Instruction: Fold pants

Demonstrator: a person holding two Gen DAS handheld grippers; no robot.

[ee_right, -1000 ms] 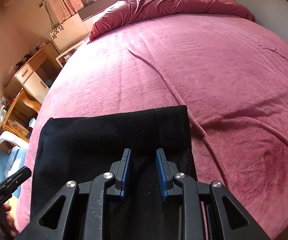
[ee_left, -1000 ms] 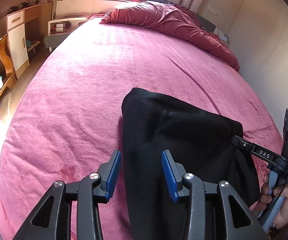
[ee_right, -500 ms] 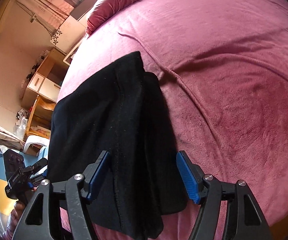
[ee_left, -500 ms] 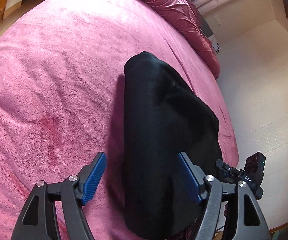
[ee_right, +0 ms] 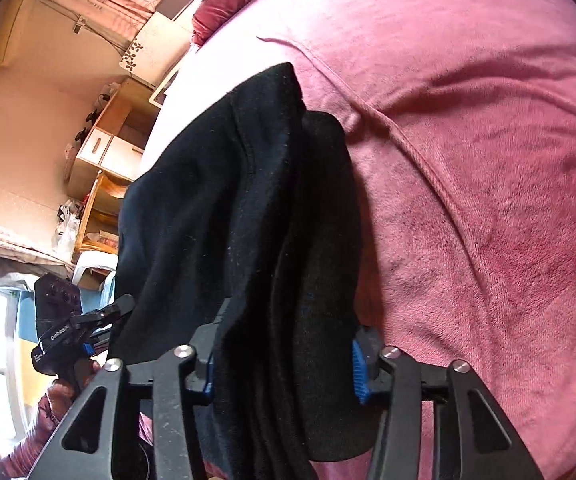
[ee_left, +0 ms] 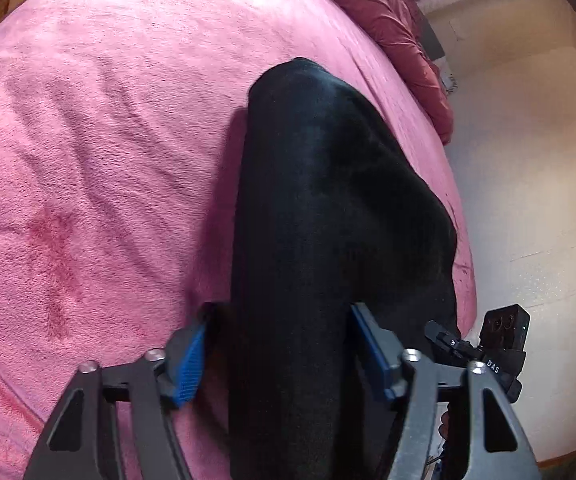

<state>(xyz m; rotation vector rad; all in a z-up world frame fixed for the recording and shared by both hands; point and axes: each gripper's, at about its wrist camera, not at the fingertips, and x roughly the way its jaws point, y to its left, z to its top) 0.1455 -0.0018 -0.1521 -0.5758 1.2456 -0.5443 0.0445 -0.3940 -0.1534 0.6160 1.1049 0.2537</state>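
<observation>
Black pants (ee_left: 328, 200) lie folded in a thick bundle on the pink bedspread (ee_left: 87, 160), near the bed's front edge. My left gripper (ee_left: 279, 340) straddles the bundle's near end and its jaws are closing. The cloth fills most of the gap, and the blue face of the left pad (ee_left: 189, 360) still shows bare. In the right wrist view the pants (ee_right: 227, 200) run between my right gripper (ee_right: 283, 364), whose jaws are closing with both pads against the stacked layers. Each view also shows the other gripper low at its side: the right one (ee_left: 484, 356) and the left one (ee_right: 67, 332).
A crumpled maroon duvet (ee_left: 388, 12) lies at the far end of the bed. A pale wall (ee_left: 528, 160) runs close along one side. On the other side stand a wooden desk and cabinet (ee_right: 103, 148). A hand and striped sleeve (ee_right: 51, 404) hold the left gripper.
Both grippers tipped downward and sank toward the near end of the pants. Their jaws spread wide half a second ago and have since narrowed around the bundle.
</observation>
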